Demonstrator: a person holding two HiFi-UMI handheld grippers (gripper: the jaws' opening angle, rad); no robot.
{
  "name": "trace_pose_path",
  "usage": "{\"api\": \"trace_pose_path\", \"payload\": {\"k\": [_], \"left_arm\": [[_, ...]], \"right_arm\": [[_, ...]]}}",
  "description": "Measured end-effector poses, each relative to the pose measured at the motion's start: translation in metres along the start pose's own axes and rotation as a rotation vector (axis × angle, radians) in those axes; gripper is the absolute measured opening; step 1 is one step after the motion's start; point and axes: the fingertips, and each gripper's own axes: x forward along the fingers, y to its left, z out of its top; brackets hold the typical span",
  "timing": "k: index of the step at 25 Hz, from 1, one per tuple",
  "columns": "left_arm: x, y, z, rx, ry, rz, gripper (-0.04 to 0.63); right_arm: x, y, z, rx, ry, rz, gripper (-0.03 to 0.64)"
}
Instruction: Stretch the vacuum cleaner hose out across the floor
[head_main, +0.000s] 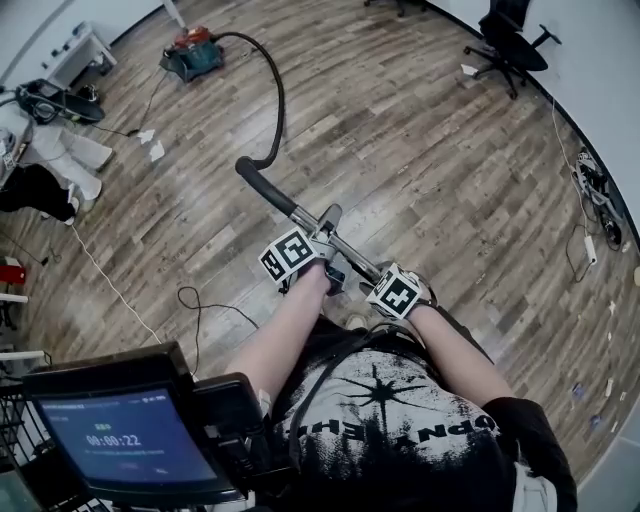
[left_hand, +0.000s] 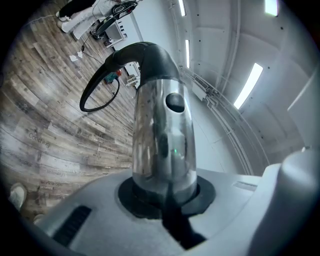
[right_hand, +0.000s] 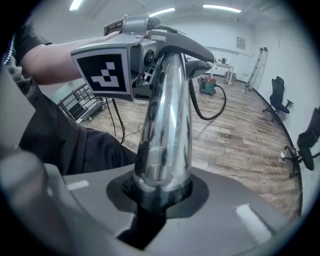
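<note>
Two claws grip one shiny metal tube (head_main: 345, 252), and neither is empty. The left claw (left_hand: 165, 202) has its jaws closed on the tube (left_hand: 162, 145), which rises straight out from between them. The right claw (right_hand: 159, 196) is clamped on the same tube (right_hand: 165, 125), at a point closer to the person. From the right claw's view the left claw (right_hand: 150, 60) sits further along the tube, with its marker cube facing the camera and a bare forearm behind it. In the head view the left claw (head_main: 322, 240) and right claw (head_main: 372, 276) sit close together on the tube, which is held off the floor (head_main: 430, 150) and slants away to the upper left.

Beyond the left claw the tube ends in a black curved handle (head_main: 262, 180). The black hose (head_main: 276, 100) leaves the handle, hooks back and runs in a long bend over the wooden floor to the vacuum (head_main: 192, 52), which stands near the floor's far left edge by the wall. The same bend of hose shows in the left gripper view (left_hand: 92, 95) and in the right gripper view (right_hand: 212, 107), with the vacuum (right_hand: 209, 84) behind it.

A black chair (head_main: 510, 45) stands near the floor's far right edge. A thin white cable (head_main: 110, 285) crosses the boards on the left. A dark screen (head_main: 120, 440) fills the near left corner of the head view.
</note>
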Motion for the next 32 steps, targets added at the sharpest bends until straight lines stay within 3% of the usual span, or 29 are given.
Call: {"api": "trace_pose_path", "payload": {"k": [12,18,32], "left_arm": [[-0.008,0.001,-0.031,-0.012,0.098,-0.033,0.037],[-0.024,0.017,-0.034,-0.058,0.143,-0.036,0.037],[-0.033,0.021,-0.087,-0.119,0.224,-0.044,0.037]], "right_arm": [[0.000,0.024,-0.020,0.088,0.011,-0.042,0.086],[0.010,0.046,-0.020,0.129,0.056,-0.051,0.086],[0.001,0.073,-0.064,0.209,0.120,-0.076,0.086]]}}
